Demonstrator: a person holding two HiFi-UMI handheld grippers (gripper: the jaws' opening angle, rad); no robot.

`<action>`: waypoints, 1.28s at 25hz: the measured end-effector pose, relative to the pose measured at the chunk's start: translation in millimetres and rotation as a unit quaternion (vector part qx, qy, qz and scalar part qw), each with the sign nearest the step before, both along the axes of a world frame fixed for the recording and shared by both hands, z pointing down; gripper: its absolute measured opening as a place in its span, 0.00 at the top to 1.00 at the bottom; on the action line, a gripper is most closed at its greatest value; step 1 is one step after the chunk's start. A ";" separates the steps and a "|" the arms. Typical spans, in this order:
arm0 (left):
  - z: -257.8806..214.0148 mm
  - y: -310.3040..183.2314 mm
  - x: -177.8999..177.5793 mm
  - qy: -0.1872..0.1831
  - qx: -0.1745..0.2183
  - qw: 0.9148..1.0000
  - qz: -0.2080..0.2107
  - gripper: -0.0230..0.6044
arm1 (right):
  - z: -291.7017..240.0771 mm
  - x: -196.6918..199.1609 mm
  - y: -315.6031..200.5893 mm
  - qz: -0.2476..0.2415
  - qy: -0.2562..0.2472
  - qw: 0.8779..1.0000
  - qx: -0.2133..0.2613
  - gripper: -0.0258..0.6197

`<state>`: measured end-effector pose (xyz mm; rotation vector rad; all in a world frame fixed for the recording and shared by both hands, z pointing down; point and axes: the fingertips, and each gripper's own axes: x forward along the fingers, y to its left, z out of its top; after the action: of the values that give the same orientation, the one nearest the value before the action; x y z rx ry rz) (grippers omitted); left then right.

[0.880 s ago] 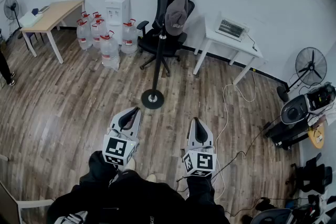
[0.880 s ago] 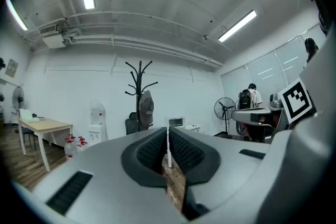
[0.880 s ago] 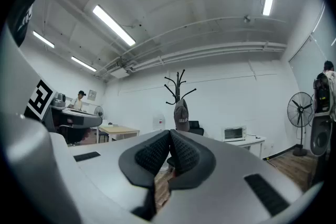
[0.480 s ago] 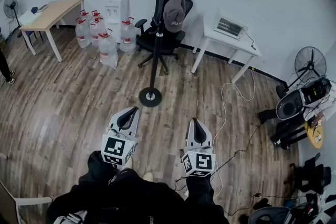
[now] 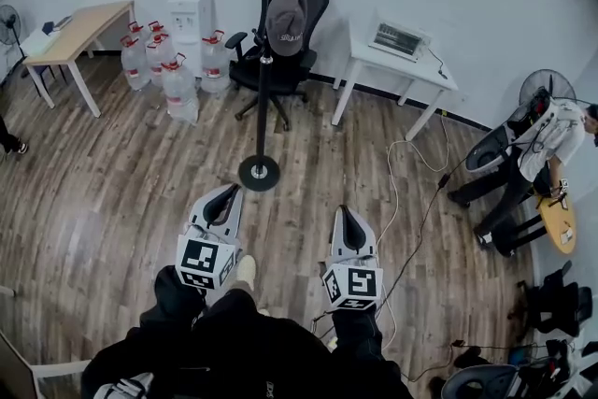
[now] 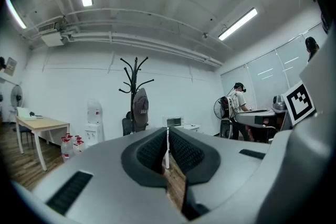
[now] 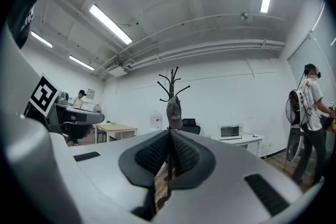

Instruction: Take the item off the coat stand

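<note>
Cap (image 5: pixel 285 14) is hung high on the upright coat stand (image 5: pixel 264 79), well ahead of and above the left hand-held gripper (image 5: pixel 228 193) and right hand-held gripper (image 5: pixel 346 216), both clenched empty, the left judged slightly nearer.

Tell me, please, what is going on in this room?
A person stands on the wooden floor, holding a gripper in each hand. The left gripper and the right gripper are both shut and empty, pointing towards the coat stand, which stands some way ahead. A grey cap hangs on the coat stand. Neither gripper touches it, so the cap is not yet taken off.
</note>
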<state>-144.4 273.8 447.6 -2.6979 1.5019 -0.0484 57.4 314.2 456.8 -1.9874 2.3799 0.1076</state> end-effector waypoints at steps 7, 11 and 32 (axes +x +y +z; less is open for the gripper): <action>-6.7 -85.9 20.1 -0.004 0.000 1.000 -0.008 0.91 | -4.1 12.8 -89.3 -0.017 -0.003 1.000 -0.001 0.94; -3.4 -146.9 30.2 -0.006 -0.006 1.000 -0.010 0.91 | -0.3 21.7 -152.0 -0.020 -0.004 1.000 -0.007 0.94; -20.3 -422.4 34.7 -0.010 -0.011 1.000 -0.023 0.91 | -28.1 34.8 -442.7 -0.028 -0.007 1.000 0.005 0.94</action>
<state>-109.7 -148.6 427.3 -2.6706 1.5681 -0.0950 92.2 -128.5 428.7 -1.9089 2.4186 0.1036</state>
